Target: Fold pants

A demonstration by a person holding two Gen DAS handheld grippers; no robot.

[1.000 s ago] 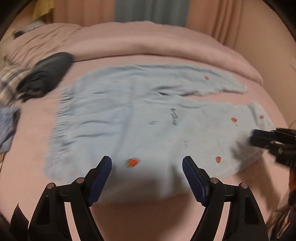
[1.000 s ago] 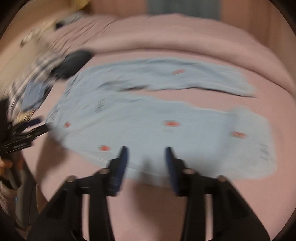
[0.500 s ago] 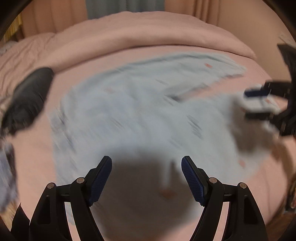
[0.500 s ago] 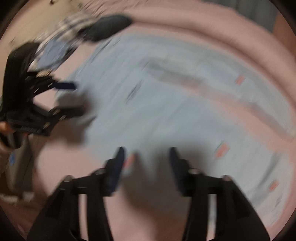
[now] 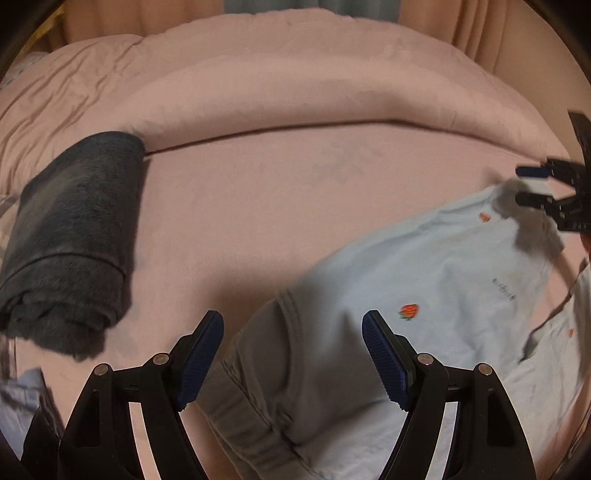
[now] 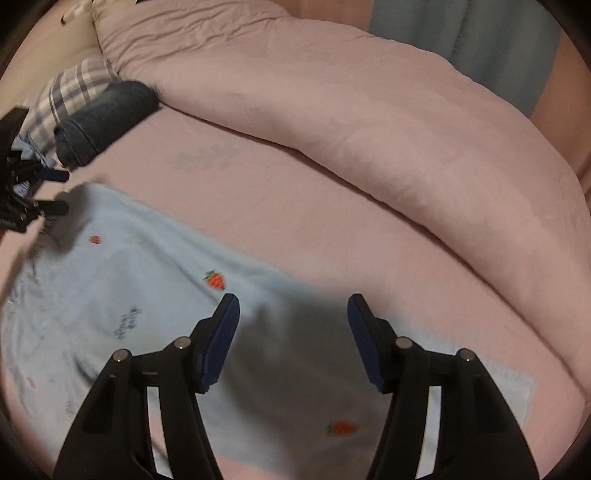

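Left wrist view: dark folded garment [image 5: 74, 240] at far left on the pink bed [image 5: 277, 206], then left tool [image 5: 293, 354] released, jaws wide over the waistband of the light blue pants [image 5: 424, 280]. Right wrist view: pants [image 6: 122, 288] lie on the bed, right tool [image 6: 293, 339] released above them, rolled pink duvet [image 6: 369, 118] beyond.

Pink-sheeted bed [image 5: 258, 206], rolled pink duvet [image 6: 369, 122], peach curtains [image 5: 480, 22] behind.

Home bedroom, pink-sheeted bed [image 5: 280, 206], rolled duvet [image 6: 369, 122], curtains [image 6: 480, 40]
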